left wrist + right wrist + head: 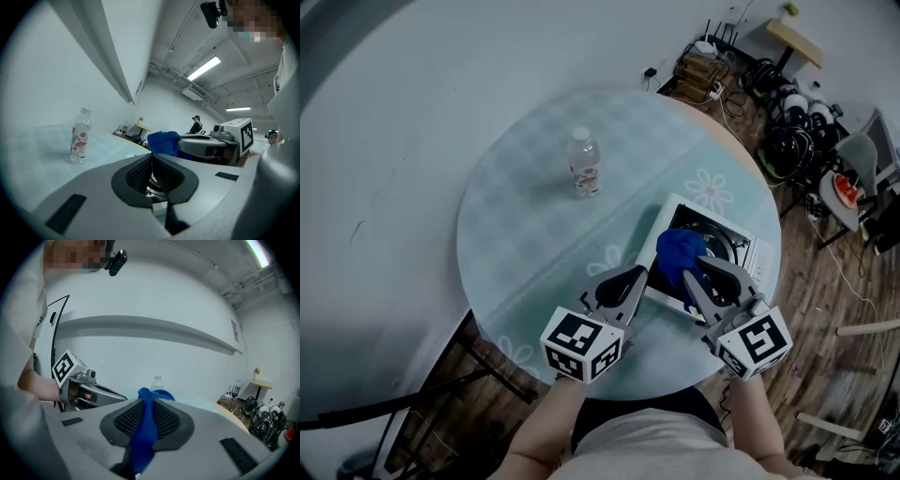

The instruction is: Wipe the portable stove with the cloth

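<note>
The white portable stove (744, 249) with a black burner sits at the near right of the round table (534, 244). A bunched blue cloth (678, 251) rests on its top, and my right gripper (693, 273) is shut on it. In the right gripper view the cloth (146, 427) runs down between the black pads of my right gripper (149, 400). My left gripper (639, 274) is shut with nothing between its jaws, tips at the stove's left edge. Its own view shows the left gripper (151, 157) with pads together and the cloth (164, 142) just beyond.
A clear plastic bottle (584, 164) with a floral label stands upright near the table's middle, also seen in the left gripper view (79, 140). Cables and gear (792, 122) clutter the wooden floor beyond the table's right edge. A person stands far off (196, 124).
</note>
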